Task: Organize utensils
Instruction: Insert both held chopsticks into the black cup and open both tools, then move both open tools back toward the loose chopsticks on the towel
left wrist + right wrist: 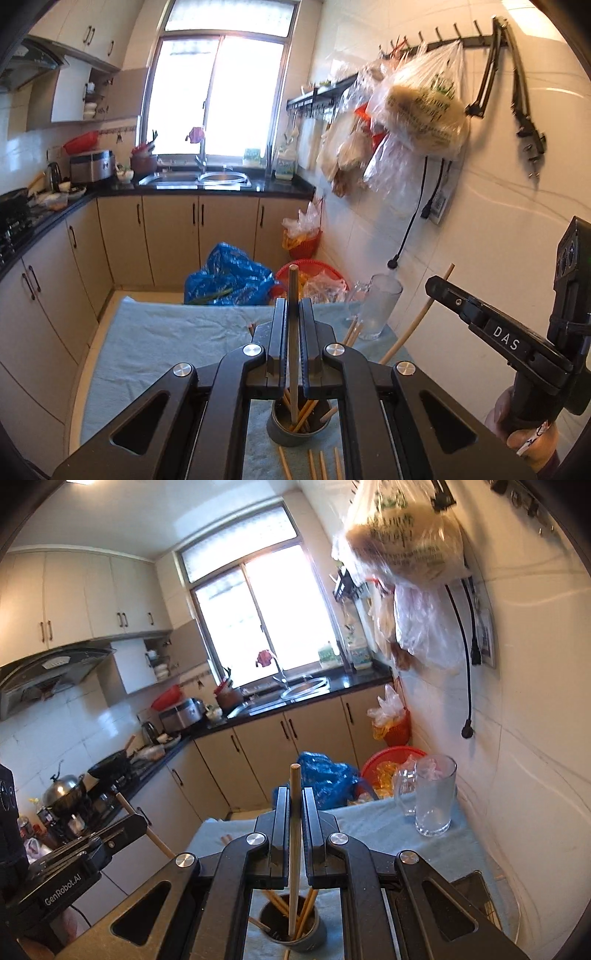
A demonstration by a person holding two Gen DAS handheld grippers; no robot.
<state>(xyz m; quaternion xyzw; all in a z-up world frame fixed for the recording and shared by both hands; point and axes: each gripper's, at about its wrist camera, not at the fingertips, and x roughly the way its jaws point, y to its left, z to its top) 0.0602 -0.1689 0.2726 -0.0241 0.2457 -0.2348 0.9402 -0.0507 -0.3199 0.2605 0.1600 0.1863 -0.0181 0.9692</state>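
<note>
Left wrist view: left gripper [293, 314] jaws clenched on a chopstick [293, 295]; right gripper [295, 801] likewise grips one [294, 786]. Both hover over the cup [295, 435] at the bench's near edge. Lower tips inside the rim before releasing.

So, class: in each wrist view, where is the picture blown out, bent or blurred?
Left wrist view: the window is blown out to white, the fisheye bows the cabinets, and the hanging bag is smeared. Right wrist view: the same window glares, the bag is blurred, and the chopstick stays sharp.
</note>
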